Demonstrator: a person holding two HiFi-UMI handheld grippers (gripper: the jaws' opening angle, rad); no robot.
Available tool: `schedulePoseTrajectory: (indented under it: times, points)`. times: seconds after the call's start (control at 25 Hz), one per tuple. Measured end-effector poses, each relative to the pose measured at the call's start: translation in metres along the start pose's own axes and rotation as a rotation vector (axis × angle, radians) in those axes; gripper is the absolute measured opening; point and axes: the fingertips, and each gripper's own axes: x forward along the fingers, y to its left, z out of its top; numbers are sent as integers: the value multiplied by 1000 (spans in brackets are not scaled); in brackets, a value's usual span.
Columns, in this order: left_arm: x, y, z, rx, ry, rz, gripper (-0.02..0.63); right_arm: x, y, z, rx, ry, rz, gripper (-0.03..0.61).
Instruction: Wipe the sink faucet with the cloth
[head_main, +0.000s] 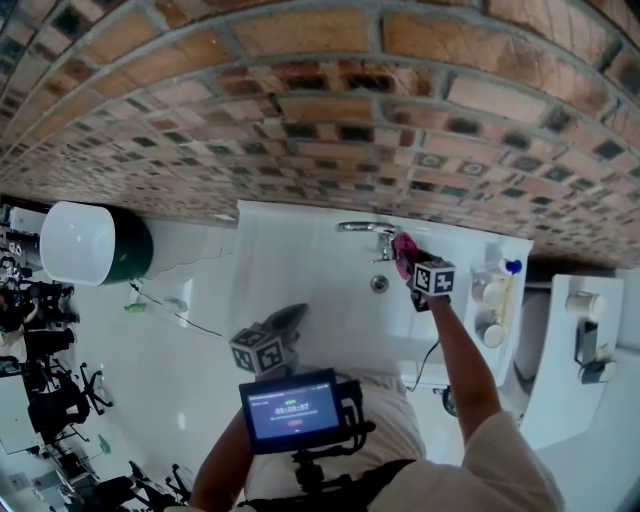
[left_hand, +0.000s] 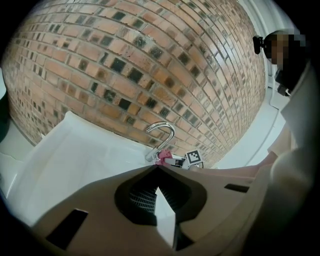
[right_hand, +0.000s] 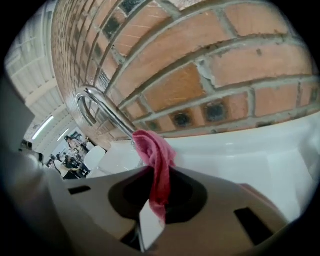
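Here the right tongs (right_hand: 151, 172) are clamped on the pink cloth (right_hand: 156, 150). The cloth stands up out of them in a bunched fold beside the lower stem of the curved chrome faucet (right_hand: 97, 107). Whether the cloth actually presses on the metal is hard to tell from the right gripper view. In the head view the cloth sits just beside the faucet's base, at the back of the white sink (head_main: 300, 265) and below the brick wall (head_main: 300, 100). The left tongs (left_hand: 158, 168) are closed tip to tip with nothing between them. They are held over the near part of the basin, well apart from the faucet and pointing toward it.
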Motion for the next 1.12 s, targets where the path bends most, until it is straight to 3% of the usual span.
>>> schedulePoseTrajectory:
  times: [0.16, 0.4, 0.56, 0.64, 0.76, 0.92, 1.12]
  points:
    - [-6, 6, 0, -14, -13, 13, -7, 5, 20, 13, -6, 29, 122, 63]
    - [-12, 15, -4, -33, -17, 21, -7, 1, 45, 14, -83, 159, 221, 63]
    - [-13, 17, -5, -35, -15, 25, -8, -6, 86, 14, -145, 230, 376, 63]
    - [-13, 16, -4, -33, -16, 26, -6, -2, 102, 19, -157, 238, 402, 63]
    - [-12, 12, -1, -25, -20, 20, -8, 11, 105, 17, -184, 287, 350, 63]
    - [-14, 12, -1, -26, -25, 19, -6, 21, 77, 12, -144, 362, 222, 63]
    - [-20, 17, -3, -35, -36, 30, -6, 13, 37, 10, -157, 365, 84, 63]
